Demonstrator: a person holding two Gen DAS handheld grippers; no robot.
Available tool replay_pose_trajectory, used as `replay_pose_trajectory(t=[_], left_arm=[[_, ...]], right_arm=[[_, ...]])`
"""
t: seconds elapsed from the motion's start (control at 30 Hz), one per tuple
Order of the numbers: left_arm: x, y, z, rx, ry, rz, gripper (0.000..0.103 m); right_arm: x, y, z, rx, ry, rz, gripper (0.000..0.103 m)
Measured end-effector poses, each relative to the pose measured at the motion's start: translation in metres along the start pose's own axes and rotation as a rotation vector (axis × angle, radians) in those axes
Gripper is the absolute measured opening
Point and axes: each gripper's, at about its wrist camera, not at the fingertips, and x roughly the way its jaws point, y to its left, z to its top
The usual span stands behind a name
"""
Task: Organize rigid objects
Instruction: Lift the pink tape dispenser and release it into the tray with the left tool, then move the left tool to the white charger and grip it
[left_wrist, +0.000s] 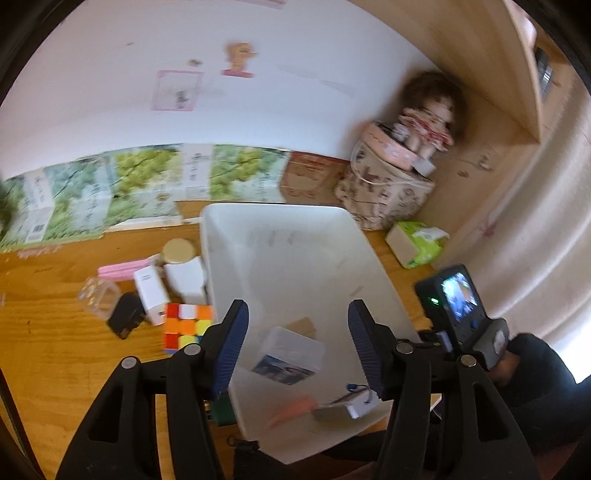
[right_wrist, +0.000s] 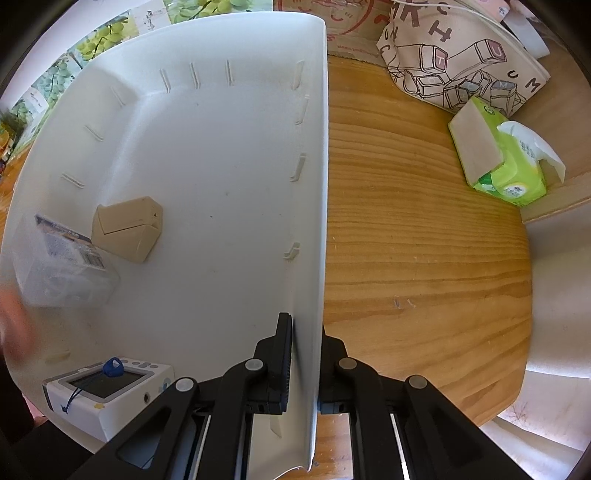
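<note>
Blue-padded fingers of the left tool stand apart above the white bin, the clear plastic box lying loose below them beside a tan piece and a white gadget. Clamped on the bin's right wall, the right tool steadies it. On the counter left of the bin wait the Rubik's cube and a white charger. Likely best: lift clear of the rim, then take the near cube squarely across flat faces.
</note>
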Motion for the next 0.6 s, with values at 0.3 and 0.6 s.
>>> replay_pose_trajectory(t=[0.3,0.6], left_arm=[[-0.011,0.056,-0.001,-0.175,-0.02,0.108,0.066],[-0.02,0.106,-0.005,-0.308,-0.018,0.206,0.071]], right_arm=[[0.001,0.001,0.002,-0.008,0.02,-0.022,0.012],[0.001,0.001,0.003,0.008,0.024,-0.038,0.013]])
